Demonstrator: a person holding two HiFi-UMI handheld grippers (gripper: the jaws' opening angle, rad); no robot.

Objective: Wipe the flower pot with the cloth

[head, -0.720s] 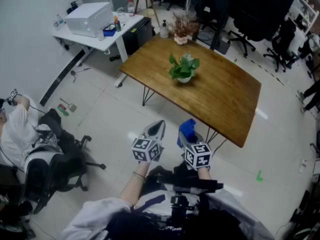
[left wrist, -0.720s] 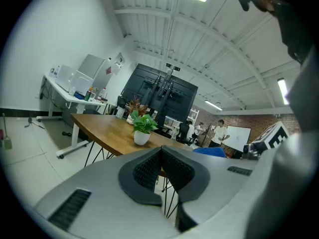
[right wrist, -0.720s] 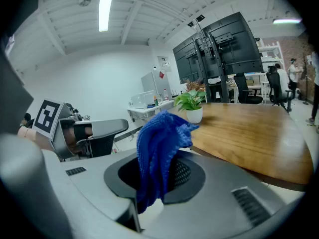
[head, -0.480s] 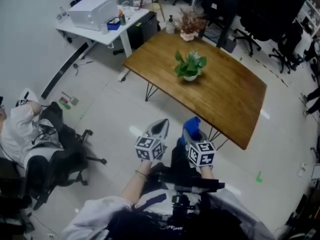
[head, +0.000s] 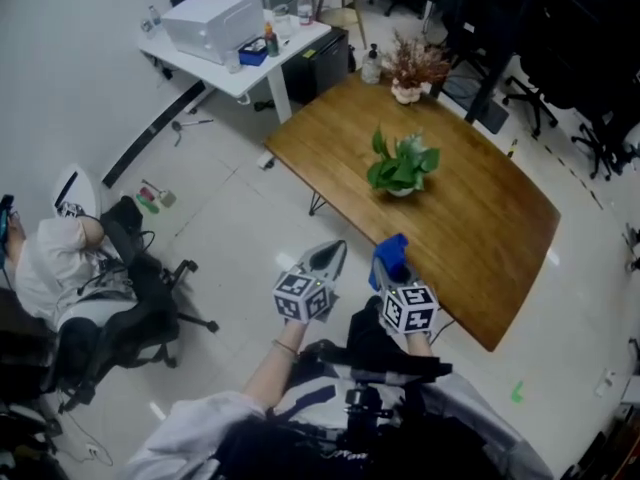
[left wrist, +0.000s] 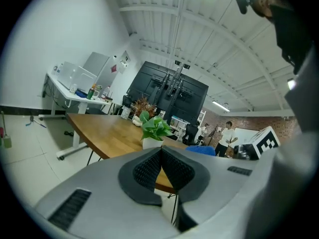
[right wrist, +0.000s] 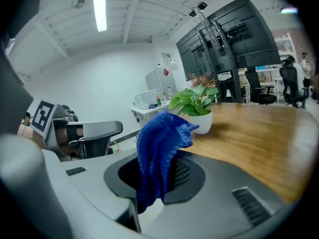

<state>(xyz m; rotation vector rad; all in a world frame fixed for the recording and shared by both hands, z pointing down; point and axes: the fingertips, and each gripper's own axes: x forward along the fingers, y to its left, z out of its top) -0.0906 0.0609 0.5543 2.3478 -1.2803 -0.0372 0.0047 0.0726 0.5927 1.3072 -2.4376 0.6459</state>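
Since 0.7 s ago the table (head: 480,238) and flower pot (head: 401,190) have slid right and lower in head view, so they now sit closer to both grippers. The grippers keep abt the same spot in frame, side by side in front of the person's body.

Right gripper (head: 393,258): jaws clamped on the blue cloth (head: 390,251). In right gripper view the cloth (right wrist: 158,151) stands up btwn the pads in a bunched fold, w/ its top flopping toward the pot and its lower end hanging thru the gap. Left gripper (head: 322,258): jaws pressed together, pads meeting at the tips, nothing btwn them. Both are near the table's near edge and touch neither table nor pot.

The flower pot is white and upright, w/ a green leafy plant (head: 400,163). It stands roughly mid-top on the wooden table, well apart from the cloth. At the table's far end is a small vase of dried stems (head: 412,63). Beyond that is a white desk (head: 262,68) w/ a white box-shaped machine (head: 213,23) on it. At frame left a person sits in an office chair (head: 130,313).
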